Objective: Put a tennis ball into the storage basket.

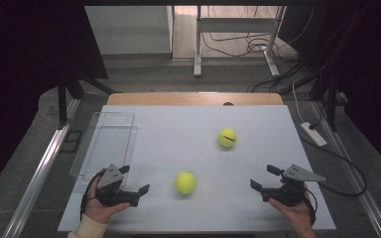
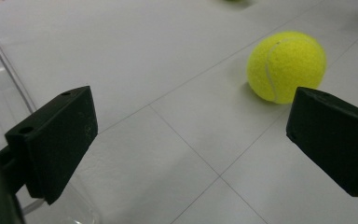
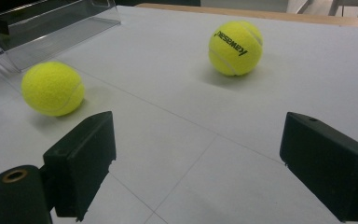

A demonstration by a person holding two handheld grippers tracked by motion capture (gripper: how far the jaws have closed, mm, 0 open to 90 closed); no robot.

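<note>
Two yellow tennis balls lie on the white table top (image 1: 198,148). The nearer ball (image 1: 185,182) rests between my two grippers; the farther ball (image 1: 227,137) has black lettering and sits toward the back right. My left gripper (image 1: 135,179) is held low at the front left, open, with nothing between its jaws. In the left gripper view the nearer ball (image 2: 286,65) lies ahead, just beyond the right jaw, and the left gripper (image 2: 191,135) is empty. My right gripper (image 1: 264,177) is open and empty at the front right. The right gripper view has the right gripper (image 3: 196,163), the nearer ball (image 3: 52,87) and the lettered ball (image 3: 235,46).
A clear plastic tray (image 1: 106,144) stands empty along the table's left side, just behind my left gripper, with its rim (image 2: 0,93) beside the left jaw and its wall (image 3: 51,28) in the right gripper view. A wooden edge (image 1: 193,98) borders the far side.
</note>
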